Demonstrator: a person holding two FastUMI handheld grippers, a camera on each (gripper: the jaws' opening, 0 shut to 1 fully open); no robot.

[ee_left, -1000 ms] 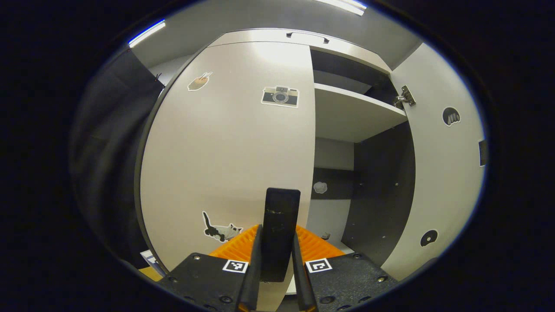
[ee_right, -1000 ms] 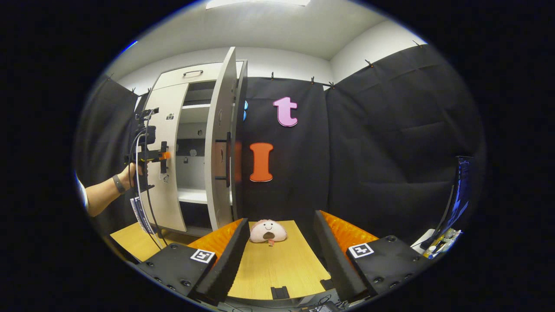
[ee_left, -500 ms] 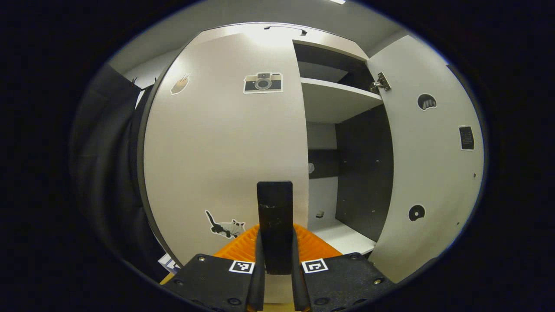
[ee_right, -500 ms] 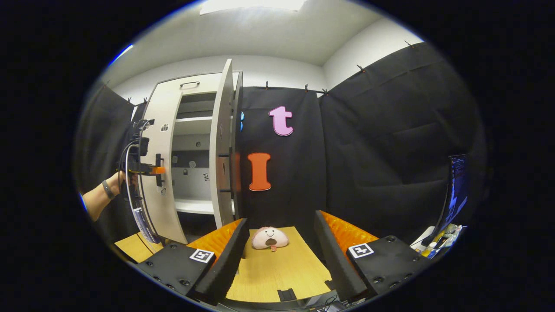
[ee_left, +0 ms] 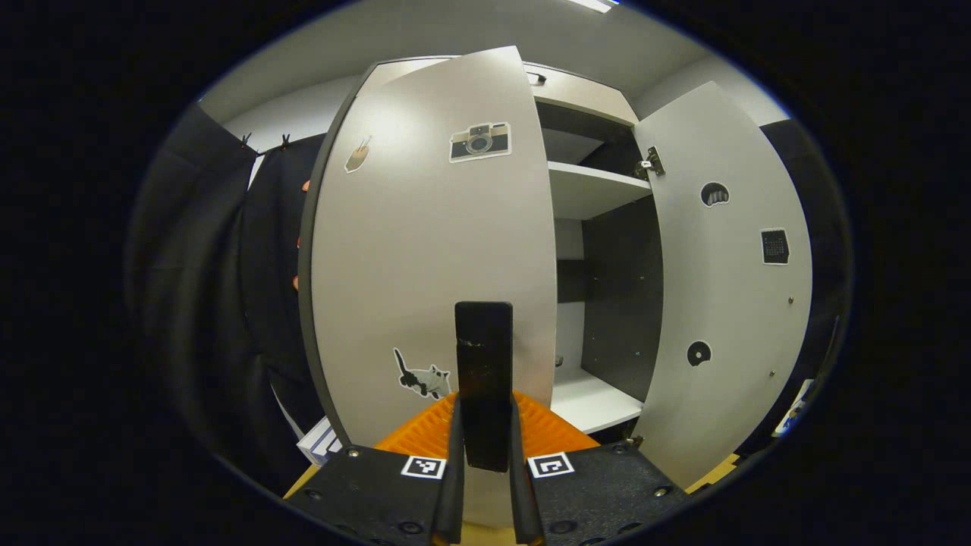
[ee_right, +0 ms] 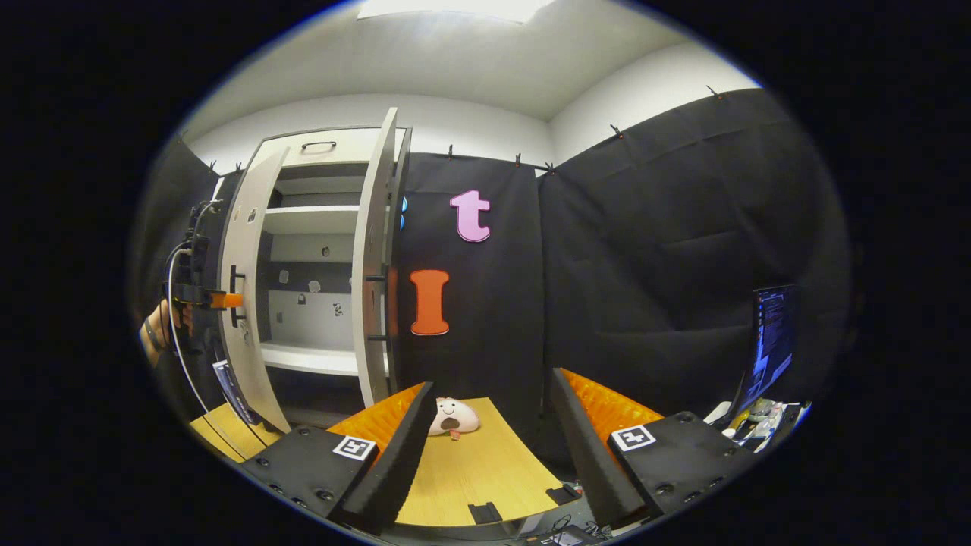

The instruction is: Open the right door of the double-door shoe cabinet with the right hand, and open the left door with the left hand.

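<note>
The 2 fingers of the left gripper [ee_left: 484, 485] are clenched on the dark upright bar handle [ee_left: 483, 379] of the pale grey left door [ee_left: 425, 250], one on each side of the bar, low in the left gripper view. The right gripper [ee_right: 485, 447] is released, its fingers spread wide with nothing between them, hanging over a light wooden table [ee_right: 485, 478] on which a small pink plush toy [ee_right: 452, 417] lies.

The tall white double-door shoe cabinet [ee_right: 318, 144] stands at the left of the right gripper view. Its pale grey right door [ee_left: 728, 280] is swung wide, showing white shelves [ee_left: 595, 189] and a dark inner side wall. The left door stands partly open, its free edge clear of the cabinet front. In the right gripper view the left gripper, held by a person's hand [ee_right: 155, 322], sits at that door's handle.

The step in hand looks to be the pull on the left door, and it seems well along. To do it well, the pull should follow the door's arc about its hinge, not a straight line, with the wrist turning as the door swings so the bar does not twist out of the pinch. A steady, even draw seems wise, easing off near the hinge's limit. The grip should hold until the door rests fully open.
</note>
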